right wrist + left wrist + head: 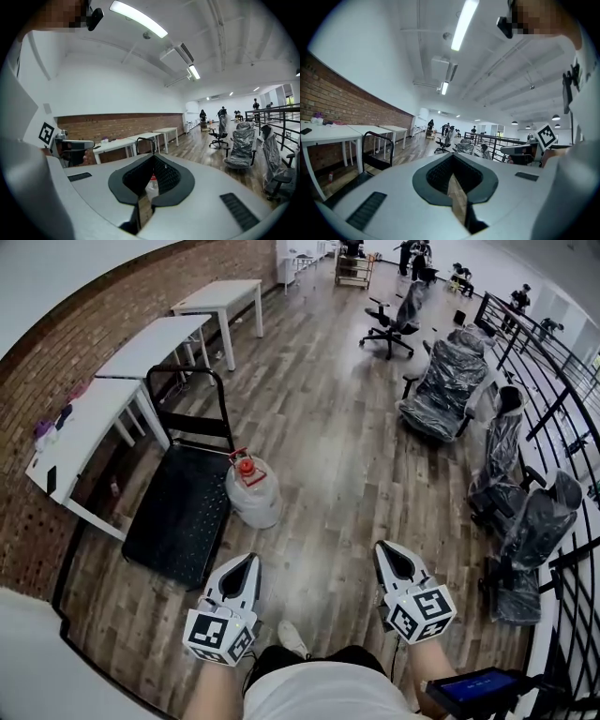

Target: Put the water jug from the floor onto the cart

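The water jug (253, 491), clear with a red cap, stands upright on the wood floor against the right edge of the flat black cart (176, 510). The cart's black handle (190, 401) rises at its far end. Both grippers are held low in front of the person, well short of the jug. My left gripper (248, 562) points at the floor just below the jug, its jaws together and empty. My right gripper (387, 550) is further right, also shut and empty. In the right gripper view a sliver of the jug (151, 185) shows through the notch of the right gripper (153, 174). The left gripper (453, 174) looks down the room.
White tables (86, 426) line the brick wall left of the cart. Plastic-wrapped office chairs (452, 381) stand along a black railing (561, 418) on the right. A black swivel chair (394, 322) and several people are at the far end.
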{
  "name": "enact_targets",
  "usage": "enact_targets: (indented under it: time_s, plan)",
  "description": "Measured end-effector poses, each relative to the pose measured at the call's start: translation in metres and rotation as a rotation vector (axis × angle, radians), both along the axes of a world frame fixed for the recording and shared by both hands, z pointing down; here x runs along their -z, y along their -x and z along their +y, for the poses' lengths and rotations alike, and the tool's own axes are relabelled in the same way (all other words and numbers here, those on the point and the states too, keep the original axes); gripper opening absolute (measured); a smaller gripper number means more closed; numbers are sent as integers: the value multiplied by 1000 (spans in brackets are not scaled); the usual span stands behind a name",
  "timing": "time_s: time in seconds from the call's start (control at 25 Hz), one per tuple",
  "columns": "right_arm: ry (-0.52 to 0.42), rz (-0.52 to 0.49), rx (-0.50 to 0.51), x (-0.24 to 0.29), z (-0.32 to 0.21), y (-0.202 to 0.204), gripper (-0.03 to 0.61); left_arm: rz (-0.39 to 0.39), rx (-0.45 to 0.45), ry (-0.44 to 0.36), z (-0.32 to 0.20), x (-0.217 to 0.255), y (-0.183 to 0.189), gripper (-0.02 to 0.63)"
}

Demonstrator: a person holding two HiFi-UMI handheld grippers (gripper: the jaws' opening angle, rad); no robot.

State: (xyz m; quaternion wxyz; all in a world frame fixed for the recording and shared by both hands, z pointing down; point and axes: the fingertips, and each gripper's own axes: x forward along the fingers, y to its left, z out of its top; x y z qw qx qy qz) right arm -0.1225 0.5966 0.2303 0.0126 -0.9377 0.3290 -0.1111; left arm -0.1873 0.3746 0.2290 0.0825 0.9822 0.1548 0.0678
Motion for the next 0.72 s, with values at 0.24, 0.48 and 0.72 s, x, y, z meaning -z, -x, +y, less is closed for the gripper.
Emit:
enact_targets:
  time_s: [0.24, 0.48, 0.72]
  plan:
    - [6, -7, 52, 3, -46, -37, 2, 1, 52, 1, -45, 3, -32, -6]
    - [-3, -34, 136, -7, -85, -81, 2, -24, 130, 7, -75, -2, -55, -6]
    - [-31, -36, 266, -11, -126, -148, 2, -40, 258, 2, -100, -4, -98, -6]
